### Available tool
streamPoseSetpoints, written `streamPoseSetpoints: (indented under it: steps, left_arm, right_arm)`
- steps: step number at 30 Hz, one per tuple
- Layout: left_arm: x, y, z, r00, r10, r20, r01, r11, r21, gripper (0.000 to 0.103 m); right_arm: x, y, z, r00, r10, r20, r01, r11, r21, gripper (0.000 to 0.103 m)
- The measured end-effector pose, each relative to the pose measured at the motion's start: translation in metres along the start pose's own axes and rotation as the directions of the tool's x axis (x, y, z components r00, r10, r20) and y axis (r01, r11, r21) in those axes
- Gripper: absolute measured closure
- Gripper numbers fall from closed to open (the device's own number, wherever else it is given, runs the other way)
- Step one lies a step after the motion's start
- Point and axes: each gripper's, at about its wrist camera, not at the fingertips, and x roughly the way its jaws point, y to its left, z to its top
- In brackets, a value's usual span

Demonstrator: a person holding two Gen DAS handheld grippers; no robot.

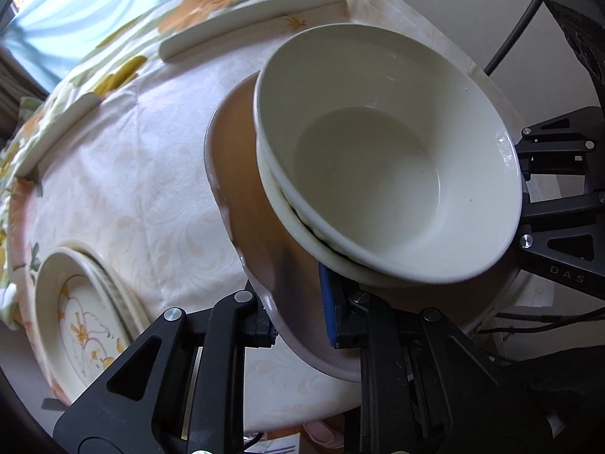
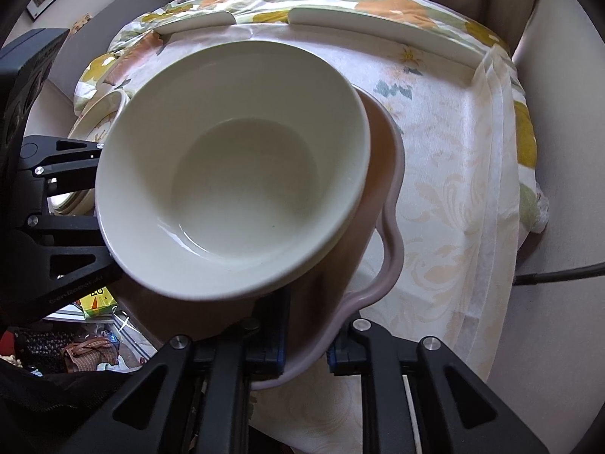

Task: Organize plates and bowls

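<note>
Floral cloth covers the desk (image 1: 124,174), with patterned plates (image 1: 79,317) stacked near its edge. Left tongs (image 1: 302,325) and right tongs (image 2: 304,344) are both clamped narrow on opposite rims of the pink scalloped plate (image 2: 389,204), which carries 2 nested white bowls (image 1: 385,174), tilted. Recommendation: level the plate and move both hands together, or the bowls may slide.

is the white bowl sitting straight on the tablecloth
No, the white bowl rests on the pinkish wavy-rimmed plate, which both grippers clamp at its edge above the tablecloth.
</note>
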Motion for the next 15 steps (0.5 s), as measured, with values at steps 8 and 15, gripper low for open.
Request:
streamPoseSetpoints:
  steps: [8, 15]
  left_arm:
    - [-0.049, 0.031, -0.015, 0.998, 0.034, 0.057, -0.030, 0.997, -0.071, 0.087]
    - [-0.079, 0.098, -0.047, 0.996, 0.045, 0.079, -0.039, 0.997, -0.072, 0.087]
  right_arm:
    - [-0.032, 0.037, 0.028, 0.999, -0.001, 0.037, 0.005, 0.994, -0.105, 0.089]
    - [-0.032, 0.102, 0.064, 0.998, -0.001, 0.059, 0.009, 0.990, -0.141, 0.089]
